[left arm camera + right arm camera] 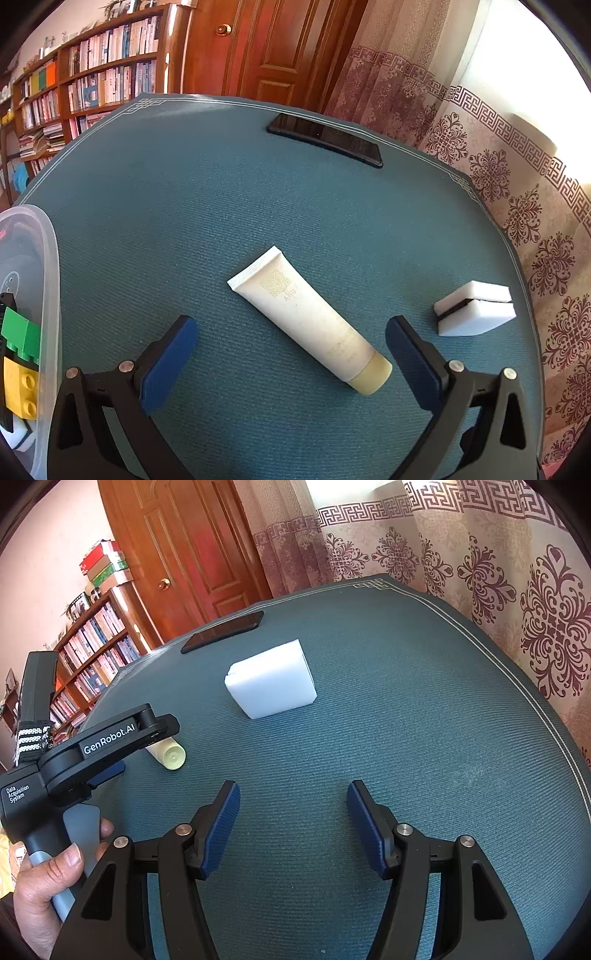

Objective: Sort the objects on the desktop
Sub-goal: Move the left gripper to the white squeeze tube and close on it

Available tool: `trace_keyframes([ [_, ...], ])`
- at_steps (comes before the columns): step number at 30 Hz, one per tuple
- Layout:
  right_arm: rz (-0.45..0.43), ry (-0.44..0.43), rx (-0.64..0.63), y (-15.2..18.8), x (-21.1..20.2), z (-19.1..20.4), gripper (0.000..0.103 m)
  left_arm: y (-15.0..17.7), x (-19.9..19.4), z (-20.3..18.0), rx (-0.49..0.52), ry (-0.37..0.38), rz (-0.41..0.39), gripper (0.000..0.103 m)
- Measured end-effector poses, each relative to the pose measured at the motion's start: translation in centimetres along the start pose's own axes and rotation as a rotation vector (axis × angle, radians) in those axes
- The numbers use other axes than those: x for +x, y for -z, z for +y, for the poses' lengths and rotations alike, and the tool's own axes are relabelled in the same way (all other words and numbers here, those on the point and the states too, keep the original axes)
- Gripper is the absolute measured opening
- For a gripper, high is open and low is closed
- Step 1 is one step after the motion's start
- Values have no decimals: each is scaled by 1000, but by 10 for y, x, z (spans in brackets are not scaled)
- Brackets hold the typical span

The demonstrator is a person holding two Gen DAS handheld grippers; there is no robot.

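Left gripper spread wide, empty, over tube on mat; tube's long axis runs diagonally, cap nearest right finger. Right gripper also released, farther off, facing sponge.

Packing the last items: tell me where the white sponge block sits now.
The white sponge block lies on the teal mat, right of the cream tube, with the black phone beyond it.
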State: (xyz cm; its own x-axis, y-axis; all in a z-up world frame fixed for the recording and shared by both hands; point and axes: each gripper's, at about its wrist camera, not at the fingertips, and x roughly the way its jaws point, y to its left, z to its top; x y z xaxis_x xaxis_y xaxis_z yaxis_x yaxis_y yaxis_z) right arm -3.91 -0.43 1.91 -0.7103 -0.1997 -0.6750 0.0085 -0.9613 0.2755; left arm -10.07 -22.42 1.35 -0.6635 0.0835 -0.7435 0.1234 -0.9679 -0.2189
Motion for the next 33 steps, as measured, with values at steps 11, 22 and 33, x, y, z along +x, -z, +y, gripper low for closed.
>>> trace_keyframes([
  [11,-1,3,-3,-1,1,-1,65,2,-3,10,62,-8,-14,102],
  [22,-3,2,-4,-1,1,0,66,5,2,3,134,-55,3,102],
  [33,-14,19,14,0,-1,-2,66,5,0,-5,190,2,-19,67],
])
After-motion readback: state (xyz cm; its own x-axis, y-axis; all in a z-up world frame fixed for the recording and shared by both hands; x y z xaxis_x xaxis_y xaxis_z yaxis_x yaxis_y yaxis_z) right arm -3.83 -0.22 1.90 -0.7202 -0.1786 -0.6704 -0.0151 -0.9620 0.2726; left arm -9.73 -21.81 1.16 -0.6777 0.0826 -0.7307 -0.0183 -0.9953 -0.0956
